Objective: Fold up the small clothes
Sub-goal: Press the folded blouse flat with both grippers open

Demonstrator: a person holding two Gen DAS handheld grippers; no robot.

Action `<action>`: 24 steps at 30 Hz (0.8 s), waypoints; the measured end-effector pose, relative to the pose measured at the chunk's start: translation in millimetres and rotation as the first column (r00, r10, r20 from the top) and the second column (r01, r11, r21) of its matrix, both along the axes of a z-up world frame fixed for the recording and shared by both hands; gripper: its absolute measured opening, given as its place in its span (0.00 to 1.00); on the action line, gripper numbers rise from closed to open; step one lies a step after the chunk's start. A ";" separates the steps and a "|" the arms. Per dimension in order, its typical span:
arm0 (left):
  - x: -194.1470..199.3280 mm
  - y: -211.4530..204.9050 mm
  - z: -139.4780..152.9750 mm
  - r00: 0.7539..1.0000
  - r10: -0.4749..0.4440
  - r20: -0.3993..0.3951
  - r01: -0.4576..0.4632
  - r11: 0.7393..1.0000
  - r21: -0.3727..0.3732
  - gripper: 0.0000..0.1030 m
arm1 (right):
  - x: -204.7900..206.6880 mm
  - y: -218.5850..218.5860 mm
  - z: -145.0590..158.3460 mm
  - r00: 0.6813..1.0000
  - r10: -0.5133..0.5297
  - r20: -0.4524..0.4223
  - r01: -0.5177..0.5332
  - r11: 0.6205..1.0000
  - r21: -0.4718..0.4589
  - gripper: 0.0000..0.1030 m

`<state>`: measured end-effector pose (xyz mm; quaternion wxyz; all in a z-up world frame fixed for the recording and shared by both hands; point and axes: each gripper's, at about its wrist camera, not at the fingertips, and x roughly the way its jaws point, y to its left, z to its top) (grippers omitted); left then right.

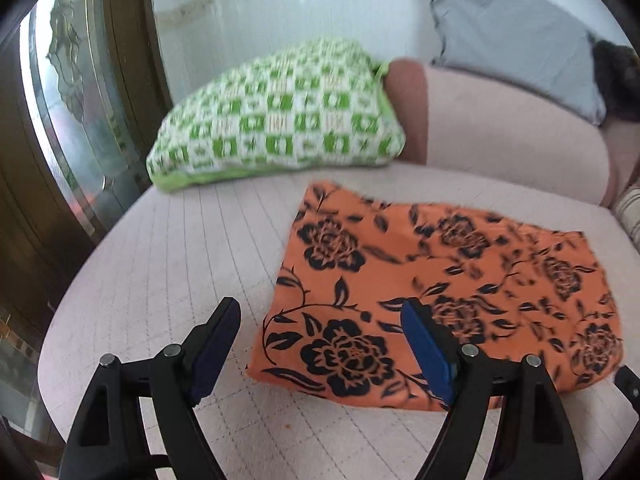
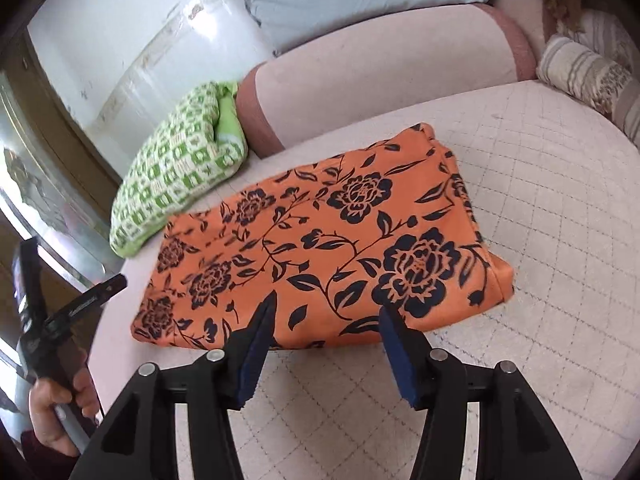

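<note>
Jaws of both the left gripper [image 1: 320,344] and right gripper [image 2: 326,326] stand spread and empty above the orange floral cloth [image 2: 320,240] — already folded flat on the quilted sofa seat [image 2: 540,200] — so the next move is probably another fold, gripping an edge.

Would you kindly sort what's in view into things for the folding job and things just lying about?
For the job: orange cloth, left gripper, right gripper.

Lying about: green pillow, grey pillow, striped cushion.
</note>
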<state>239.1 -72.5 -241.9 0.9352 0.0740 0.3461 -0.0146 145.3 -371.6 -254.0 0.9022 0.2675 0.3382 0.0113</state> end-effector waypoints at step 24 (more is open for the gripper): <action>-9.5 -5.8 -29.4 1.000 -0.027 -0.015 0.027 1.000 0.002 0.80 | 35.4 18.2 -14.4 0.999 0.053 0.008 -0.053 0.996 0.074 0.56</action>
